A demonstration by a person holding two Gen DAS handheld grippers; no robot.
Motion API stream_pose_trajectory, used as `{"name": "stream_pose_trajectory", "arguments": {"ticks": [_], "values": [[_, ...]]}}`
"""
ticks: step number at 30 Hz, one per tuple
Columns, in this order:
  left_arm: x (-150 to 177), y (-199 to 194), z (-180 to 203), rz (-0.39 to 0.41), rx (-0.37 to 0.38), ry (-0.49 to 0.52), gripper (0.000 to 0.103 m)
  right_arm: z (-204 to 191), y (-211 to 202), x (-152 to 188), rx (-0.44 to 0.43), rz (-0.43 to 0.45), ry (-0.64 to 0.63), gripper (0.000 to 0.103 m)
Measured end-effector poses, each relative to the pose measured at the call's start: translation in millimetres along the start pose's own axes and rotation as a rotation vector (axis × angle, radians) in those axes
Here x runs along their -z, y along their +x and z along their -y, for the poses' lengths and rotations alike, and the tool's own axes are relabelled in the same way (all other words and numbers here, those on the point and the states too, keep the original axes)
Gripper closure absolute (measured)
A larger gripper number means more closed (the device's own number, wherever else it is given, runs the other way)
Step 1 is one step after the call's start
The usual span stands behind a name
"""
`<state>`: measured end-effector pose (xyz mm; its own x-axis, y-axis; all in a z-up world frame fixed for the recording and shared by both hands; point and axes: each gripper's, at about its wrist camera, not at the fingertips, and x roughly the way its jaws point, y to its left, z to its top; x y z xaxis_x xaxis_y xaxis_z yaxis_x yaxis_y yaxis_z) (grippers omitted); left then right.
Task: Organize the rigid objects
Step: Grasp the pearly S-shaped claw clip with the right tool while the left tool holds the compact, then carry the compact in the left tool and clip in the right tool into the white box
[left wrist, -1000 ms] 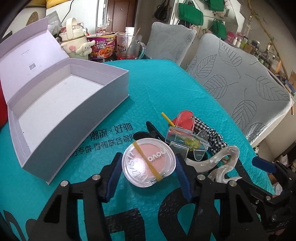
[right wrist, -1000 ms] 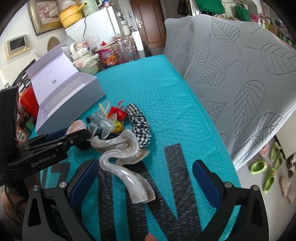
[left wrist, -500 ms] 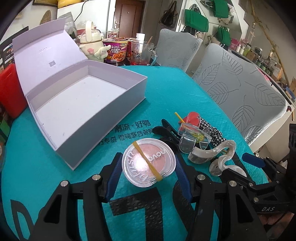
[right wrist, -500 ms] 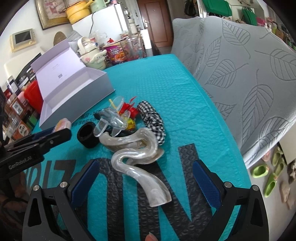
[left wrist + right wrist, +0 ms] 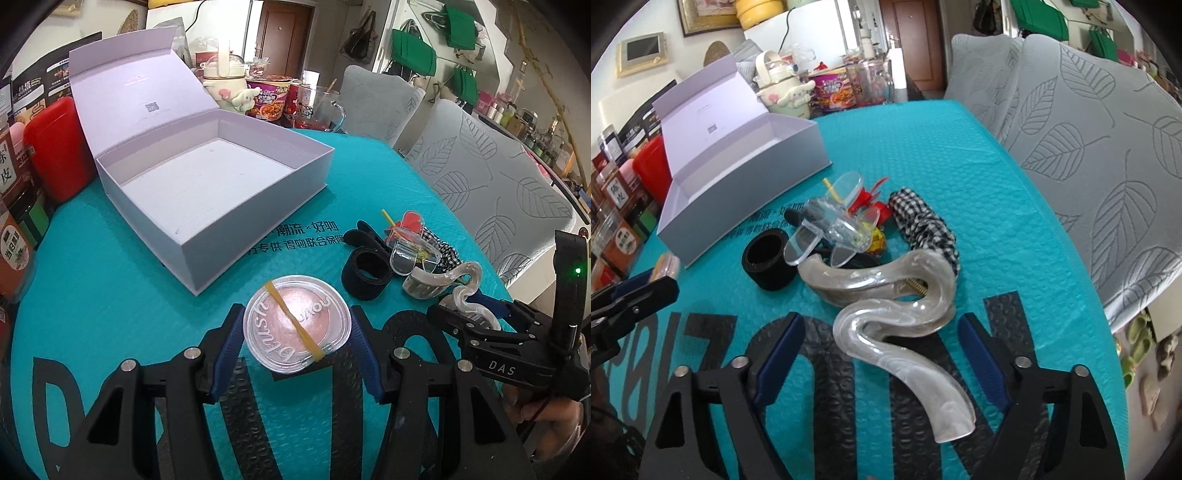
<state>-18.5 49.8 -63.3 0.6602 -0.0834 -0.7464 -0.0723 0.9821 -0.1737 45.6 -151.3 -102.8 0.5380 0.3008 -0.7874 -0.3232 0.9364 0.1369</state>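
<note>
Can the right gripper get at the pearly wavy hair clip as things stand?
Probably yes. The right gripper is closing with the pearly wavy hair clip already between its pads, not yet pressed. Nothing lies over the clip; the black band sits clear.

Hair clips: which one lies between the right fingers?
The pearly wavy clip, nearest the camera; the clear clip sits farther back in the pile. The fingers are closing, not yet touching it.

Right tongs (image 5: 879, 354) closing around the pearly wavy hair clip (image 5: 897, 332).
</note>
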Motion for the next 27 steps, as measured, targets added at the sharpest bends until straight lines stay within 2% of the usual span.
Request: {"name": "stream_pose_trajectory", "arguments": {"ticks": [4,6,8,9,12,17,19,27], "values": [[5.6,-3.7,-5.3,0.003,0.005,-0.016,0.047,-5.3,-9.3,5.1,0.018,0.028,-0.021,0.021],[8.3,-6.4,-7.5,0.009,0.006,-0.023,0.047,-7.2,-12.9,7.4,0.021,0.046,-0.028,0.031],[10.3,-9.0,-9.3,0.015,0.007,-0.027,0.047,-8.2,-13.9,9.5,0.032,0.055,-0.028,0.046],[11.1,-10.6,-11.0,0.018,0.007,-0.030,0.047,-9.0,-13.8,10.7,0.033,0.057,-0.030,0.050],[12.9,-14.9,-15.0,0.026,0.006,-0.037,0.047,-13.3,-15.9,13.4,0.011,0.064,-0.033,0.059],[16.6,-19.8,-21.6,0.036,-0.001,-0.051,0.047,-25.8,-19.5,20.1,-0.044,0.063,-0.044,0.087],[19.1,-20.0,-25.0,0.033,-0.003,-0.058,0.047,-30.7,-20.2,22.8,-0.032,0.064,-0.061,0.087],[24.3,-26.2,-33.1,0.037,-0.020,-0.081,0.047,-40.7,-29.1,29.0,-0.073,0.064,-0.103,0.087]]}}
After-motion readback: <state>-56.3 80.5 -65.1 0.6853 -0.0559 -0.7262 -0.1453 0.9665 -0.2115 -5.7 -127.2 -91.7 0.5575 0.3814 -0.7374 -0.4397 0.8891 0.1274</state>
